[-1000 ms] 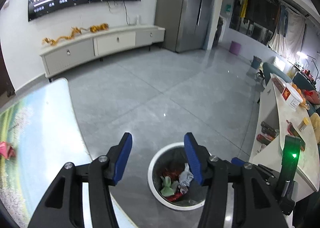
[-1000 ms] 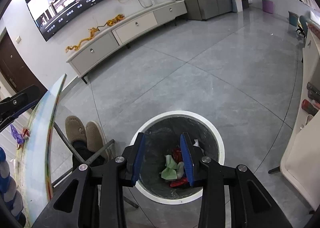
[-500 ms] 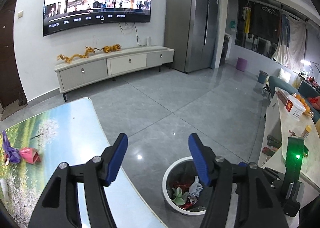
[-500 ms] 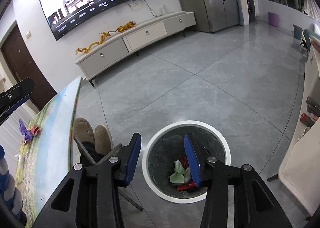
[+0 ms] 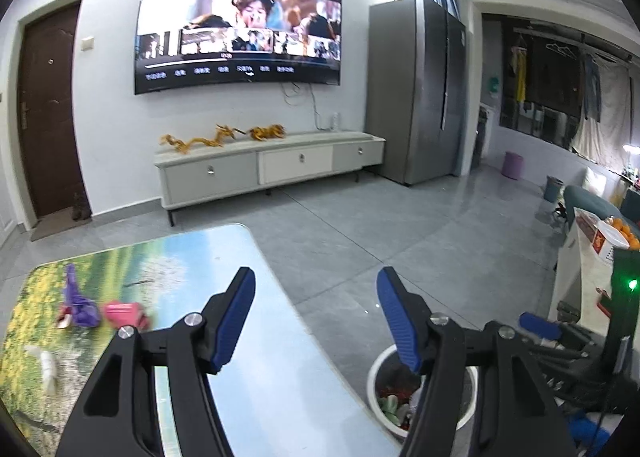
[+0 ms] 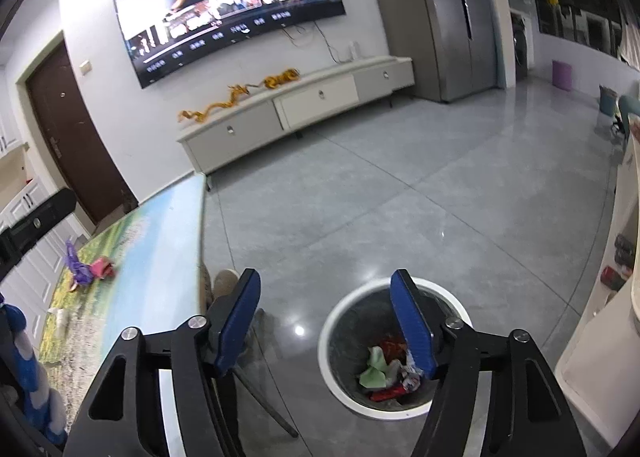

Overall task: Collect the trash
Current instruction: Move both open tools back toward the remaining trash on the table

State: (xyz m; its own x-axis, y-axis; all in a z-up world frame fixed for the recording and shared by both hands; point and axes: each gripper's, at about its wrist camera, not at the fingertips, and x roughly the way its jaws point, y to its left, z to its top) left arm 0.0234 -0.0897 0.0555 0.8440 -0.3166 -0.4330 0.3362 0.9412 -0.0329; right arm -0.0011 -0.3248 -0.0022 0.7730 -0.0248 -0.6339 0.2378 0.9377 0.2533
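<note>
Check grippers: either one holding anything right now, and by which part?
Nothing held. Left gripper is open and empty; right gripper, jaws just opening, is empty above the trash bin.

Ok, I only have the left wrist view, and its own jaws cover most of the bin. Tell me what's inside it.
Observer: The right wrist view looks straight into the bin. A crumpled green paper lies next to a red wrapper.
Operator: Now report the right gripper.
Observer: The right gripper is open. Its jaws have just been opening, and nothing is between them.
Operator: Check the floor by the table.
Observer: A person's shoe shows beneath the edge of the table, to the left of the bin.
</note>
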